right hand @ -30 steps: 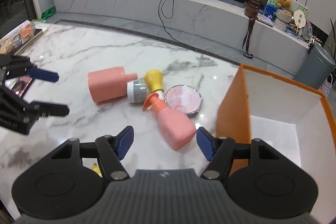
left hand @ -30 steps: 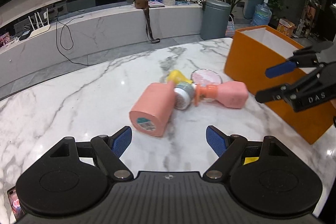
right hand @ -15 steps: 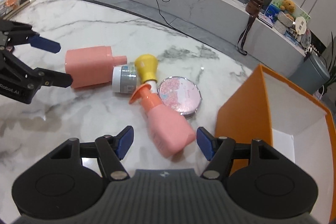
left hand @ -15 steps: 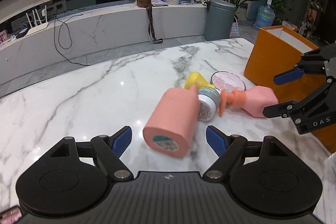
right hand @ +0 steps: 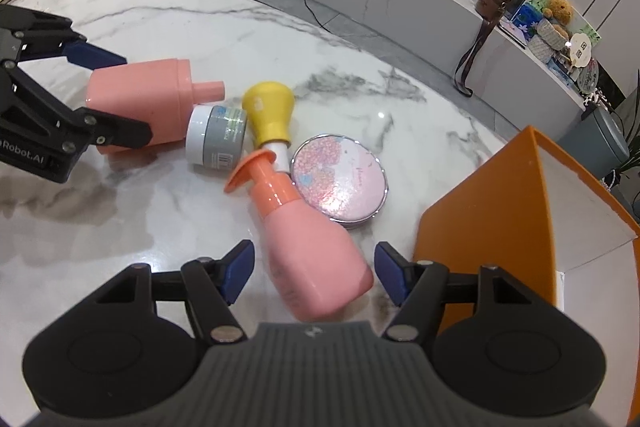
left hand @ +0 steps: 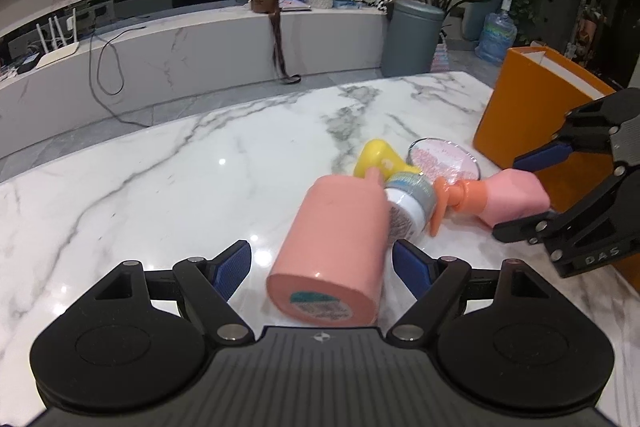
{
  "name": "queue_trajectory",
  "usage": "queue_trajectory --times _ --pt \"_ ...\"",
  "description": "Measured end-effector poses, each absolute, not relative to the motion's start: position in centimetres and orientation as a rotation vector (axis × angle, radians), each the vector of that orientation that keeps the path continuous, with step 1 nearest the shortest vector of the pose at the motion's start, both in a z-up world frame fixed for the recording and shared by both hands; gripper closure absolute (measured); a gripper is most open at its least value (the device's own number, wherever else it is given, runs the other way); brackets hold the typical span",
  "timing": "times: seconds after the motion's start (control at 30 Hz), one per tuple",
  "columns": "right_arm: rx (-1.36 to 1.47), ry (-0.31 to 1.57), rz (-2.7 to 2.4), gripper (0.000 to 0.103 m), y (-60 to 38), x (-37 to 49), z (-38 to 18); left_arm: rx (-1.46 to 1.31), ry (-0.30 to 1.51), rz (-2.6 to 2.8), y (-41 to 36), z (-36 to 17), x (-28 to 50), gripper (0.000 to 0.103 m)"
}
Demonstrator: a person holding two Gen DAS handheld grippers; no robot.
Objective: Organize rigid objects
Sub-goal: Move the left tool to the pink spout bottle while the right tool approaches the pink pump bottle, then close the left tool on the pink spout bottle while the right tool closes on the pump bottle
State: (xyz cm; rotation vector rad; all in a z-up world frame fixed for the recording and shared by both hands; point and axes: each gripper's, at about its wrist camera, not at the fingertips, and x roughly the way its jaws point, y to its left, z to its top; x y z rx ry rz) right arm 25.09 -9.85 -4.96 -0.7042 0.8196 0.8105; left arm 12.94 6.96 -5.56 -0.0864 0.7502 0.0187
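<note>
A large pink bottle (left hand: 336, 247) lies on its side on the marble table, its base between the open fingers of my left gripper (left hand: 322, 267); it also shows in the right wrist view (right hand: 140, 107). A pink pump bottle with an orange top (right hand: 308, 243) lies with its base between the open fingers of my right gripper (right hand: 314, 273); the left wrist view shows it too (left hand: 500, 199). A grey jar (right hand: 216, 141), a yellow bulb-shaped bottle (right hand: 270, 115) and a round pink compact (right hand: 340, 183) lie between them.
An open orange box (right hand: 500, 227) with a white inside stands at the right of the table, close to my right gripper. The marble table (left hand: 160, 179) spreads left of the pile. A low marble bench with cables and clutter runs behind.
Both grippers have moved forward, and each now has a bottle's base between its open fingers. The objects have not moved.
</note>
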Motion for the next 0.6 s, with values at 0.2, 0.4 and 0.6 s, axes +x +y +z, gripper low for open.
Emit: queue_trajectory --times 0.2,0.4,0.6 --pt "-0.730 0.811 0.803 0.046 -9.8 25.0 -5.0 -0.065 0.750 0.008 6.2 -5.4 12.6 0.034" --pt "-0.705 0.859 0.823 0.049 -10.2 25.0 -4.6 -0.041 0.767 0.013 5.6 -5.2 12.0 0.036" --pt "-0.682 0.919 0.842 0.053 -10.6 24.5 -4.2 -0.056 0.806 0.018 5.1 -4.8 10.8 0.036"
